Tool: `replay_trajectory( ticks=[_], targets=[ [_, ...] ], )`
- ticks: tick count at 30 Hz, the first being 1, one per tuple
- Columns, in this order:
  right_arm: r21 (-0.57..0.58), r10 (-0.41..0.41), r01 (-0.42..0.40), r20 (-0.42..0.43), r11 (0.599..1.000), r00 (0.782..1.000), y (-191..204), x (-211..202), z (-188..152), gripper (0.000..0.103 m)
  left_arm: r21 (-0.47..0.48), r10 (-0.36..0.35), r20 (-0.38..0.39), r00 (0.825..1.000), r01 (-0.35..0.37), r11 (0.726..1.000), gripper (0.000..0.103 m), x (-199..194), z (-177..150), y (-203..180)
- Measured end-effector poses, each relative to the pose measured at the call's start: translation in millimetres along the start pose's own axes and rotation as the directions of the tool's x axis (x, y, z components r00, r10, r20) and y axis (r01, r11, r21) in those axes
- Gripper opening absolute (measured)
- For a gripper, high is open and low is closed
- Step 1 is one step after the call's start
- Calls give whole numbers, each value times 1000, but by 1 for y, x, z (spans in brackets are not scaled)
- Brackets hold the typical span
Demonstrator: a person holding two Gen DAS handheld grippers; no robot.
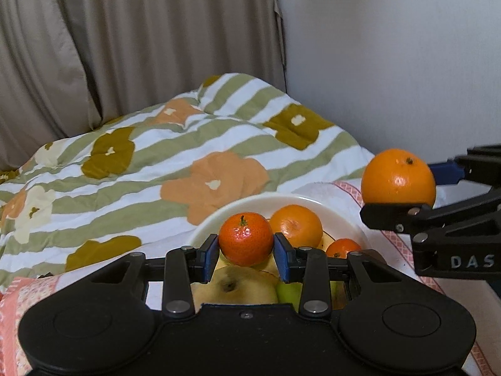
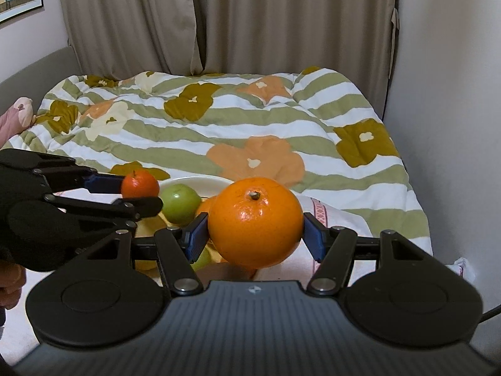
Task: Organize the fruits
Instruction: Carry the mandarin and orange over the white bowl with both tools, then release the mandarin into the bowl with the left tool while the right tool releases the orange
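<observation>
Flowery quilt (image 2: 238, 119) fills most of the frame. Low in the middle sits a white bowl (image 1: 250, 203) of fruit, green apple (image 2: 181, 203) included. The right gripper (image 2: 255, 230) is clamped on a big orange (image 2: 255, 222) at centre; the left gripper (image 1: 246, 250) pinches a small mandarin (image 1: 245, 238) right above the bowl.

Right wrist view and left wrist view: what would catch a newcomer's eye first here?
A big orange fills the middle of the right wrist view, clamped in the right gripper. The left gripper pinches a small red-orange mandarin just above a white bowl already holding apples and citrus. Behind both lies a striped floral duvet.
</observation>
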State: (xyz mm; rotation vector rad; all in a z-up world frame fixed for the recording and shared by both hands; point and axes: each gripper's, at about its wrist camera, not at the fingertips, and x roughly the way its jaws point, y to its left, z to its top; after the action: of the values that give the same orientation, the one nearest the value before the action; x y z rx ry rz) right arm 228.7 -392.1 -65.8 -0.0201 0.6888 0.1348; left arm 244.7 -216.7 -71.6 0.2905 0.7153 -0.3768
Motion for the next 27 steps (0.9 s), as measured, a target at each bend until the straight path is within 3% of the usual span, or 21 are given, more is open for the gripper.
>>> replay_trajectory(
  ticks=[8,9,11,12,18,27],
  targets=[
    [24,18,-18,-12,1000,1000,-14,11,1,78,30,-16,-51,999,17,999,45,19,-1,-11],
    [29,19,-19,-12,999,1000,-14,11,1,78,27,-20,-50,999,21,999,51,19,0,-11],
    [36,20,-20,-9,999,1000,-16,10,2,78,24,-15,-27,1000,15,1000,80,13,0,-10],
    [38,21,-21,-8,999,1000,-16,10,2,78,24,-8,-16,1000,8,1000,82,10,0,-10],
    [29,32,-31,-12,999,999,-10,11,7,78,7,13,4,1000,-13,1000,90,-12,-4,-2],
    [0,85,-85,-30,996,996,20,30,6,78,-75,45,13,999,-43,996,90,-41,-16,16]
  ],
)
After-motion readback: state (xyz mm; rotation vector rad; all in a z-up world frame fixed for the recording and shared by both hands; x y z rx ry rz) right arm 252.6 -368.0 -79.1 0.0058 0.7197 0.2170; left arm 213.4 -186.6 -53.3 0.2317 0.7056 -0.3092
